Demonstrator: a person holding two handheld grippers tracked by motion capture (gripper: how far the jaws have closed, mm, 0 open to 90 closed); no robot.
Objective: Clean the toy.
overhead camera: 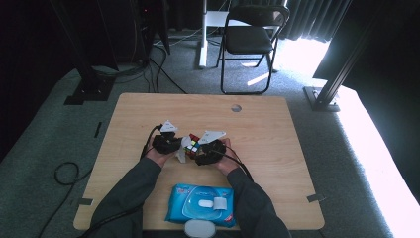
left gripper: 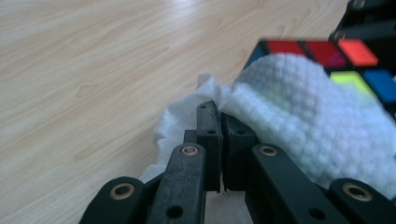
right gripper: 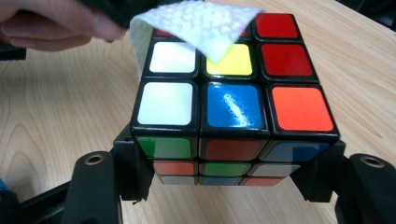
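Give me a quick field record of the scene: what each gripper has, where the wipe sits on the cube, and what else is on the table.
left gripper: shut on the white wipe
right gripper: jaws on opposite sides of the puzzle cube, holding it
wipe position: draped over the far part of the cube's top face
uncovered top squares: white, blue, orange, red, part of a yellow one
table: light wood
other items: blue wet-wipe pack at the near edge

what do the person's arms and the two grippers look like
Both forearms wear dark grey-green long sleeves. The left gripper and right gripper are black, each topped by a grey three-cornered plate, with a black cable trailing back. Their fingers are black linked bars with brass-coloured pivot rivets.
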